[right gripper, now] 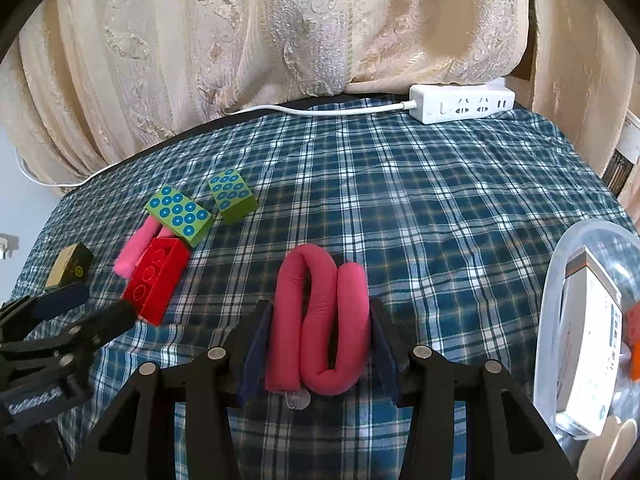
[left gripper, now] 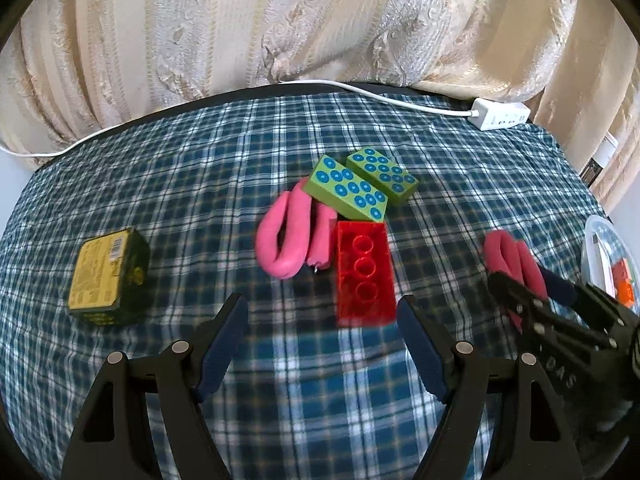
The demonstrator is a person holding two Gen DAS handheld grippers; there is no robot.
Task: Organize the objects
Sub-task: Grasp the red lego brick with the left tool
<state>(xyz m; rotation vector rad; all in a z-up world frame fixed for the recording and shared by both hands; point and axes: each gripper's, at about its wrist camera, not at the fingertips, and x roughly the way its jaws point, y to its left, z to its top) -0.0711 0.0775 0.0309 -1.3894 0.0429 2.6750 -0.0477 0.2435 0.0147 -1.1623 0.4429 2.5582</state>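
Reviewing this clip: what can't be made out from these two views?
- Clear container: cut off by the frame edge in both wrist views; contents only partly shown.
- Light pink roll: partly under the green block.
- Dark green box: label print blurred, unreadable.
- Left gripper: right wrist view shows it blurred.

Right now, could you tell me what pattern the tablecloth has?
The tablecloth is a blue-and-white plaid; the right wrist view shows it best.

Two green blocks [left gripper: 345, 191], one red block [left gripper: 363, 274], two pink rolls [left gripper: 286, 238].
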